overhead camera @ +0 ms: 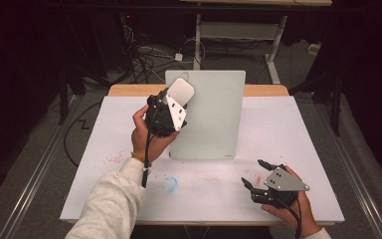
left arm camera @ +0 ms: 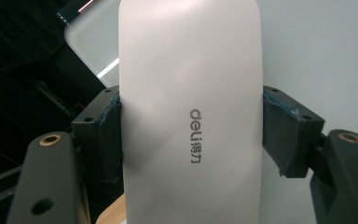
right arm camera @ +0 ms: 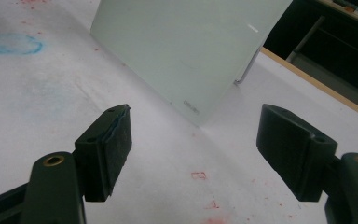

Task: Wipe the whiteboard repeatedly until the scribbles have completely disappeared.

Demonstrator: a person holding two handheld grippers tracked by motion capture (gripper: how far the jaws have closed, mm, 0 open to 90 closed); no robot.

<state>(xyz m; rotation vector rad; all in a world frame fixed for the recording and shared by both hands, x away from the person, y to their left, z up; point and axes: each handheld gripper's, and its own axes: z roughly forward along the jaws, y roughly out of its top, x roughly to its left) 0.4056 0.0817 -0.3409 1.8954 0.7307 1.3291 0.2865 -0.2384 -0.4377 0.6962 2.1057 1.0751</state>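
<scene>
White eraser (left arm camera: 191, 116) is clamped in the left tongs (overhead camera: 171, 107), held raised over the board's (overhead camera: 214, 119) far-left corner at the counter's (overhead camera: 278, 124) far edge. Wiping judged not begun. Right tongs (overhead camera: 258, 174) wide open, empty, near-right corner.

left gripper (overhead camera: 171, 102): black body, grey three-cornered plate with small screw holes, black cable trailing past the wrist. jaws black and blocky, brass-ringed screw holes behind the pads, bluish film on pad faces. right gripper (overhead camera: 258, 175): same build, same plate, black cable. left sleeve (overhead camera: 110, 196) light grey knit; thin band at its cuff.
</scene>
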